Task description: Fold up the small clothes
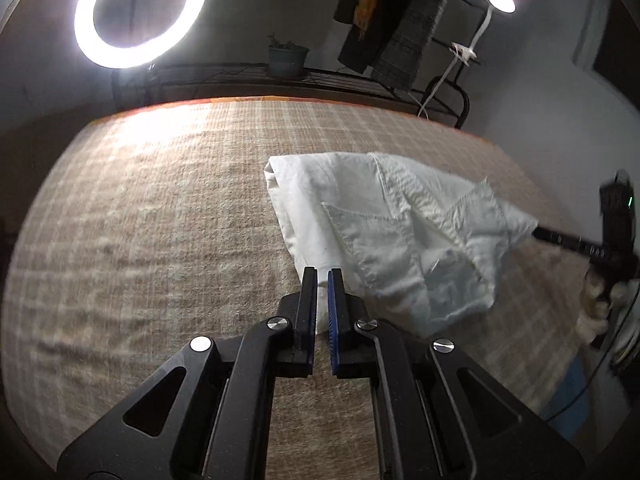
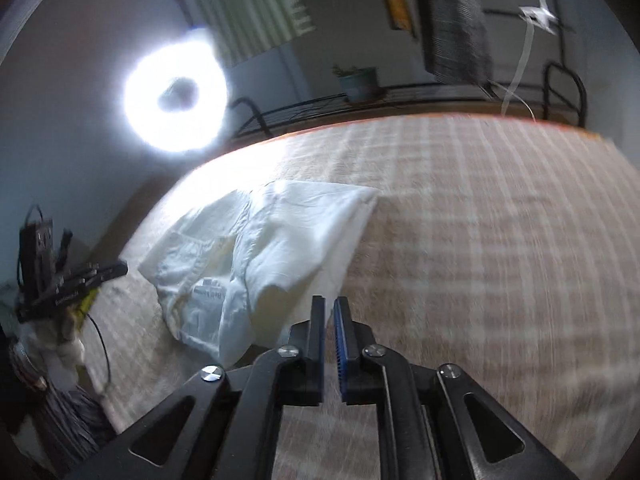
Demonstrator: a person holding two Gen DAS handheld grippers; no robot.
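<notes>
White: one folded garment (image 1: 384, 232), two grippers.

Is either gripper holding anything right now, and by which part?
Nothing appears held. The left gripper and right gripper each show a narrow gap between the fingers, and the white garment lies folded on the bedspread beside their tips.

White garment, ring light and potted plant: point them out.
white garment (image 1: 360, 216), left wrist view, back pocket.
ring light (image 1: 141, 12), left wrist view, glowing rim.
potted plant (image 2: 360, 82), right wrist view, pot.
</notes>
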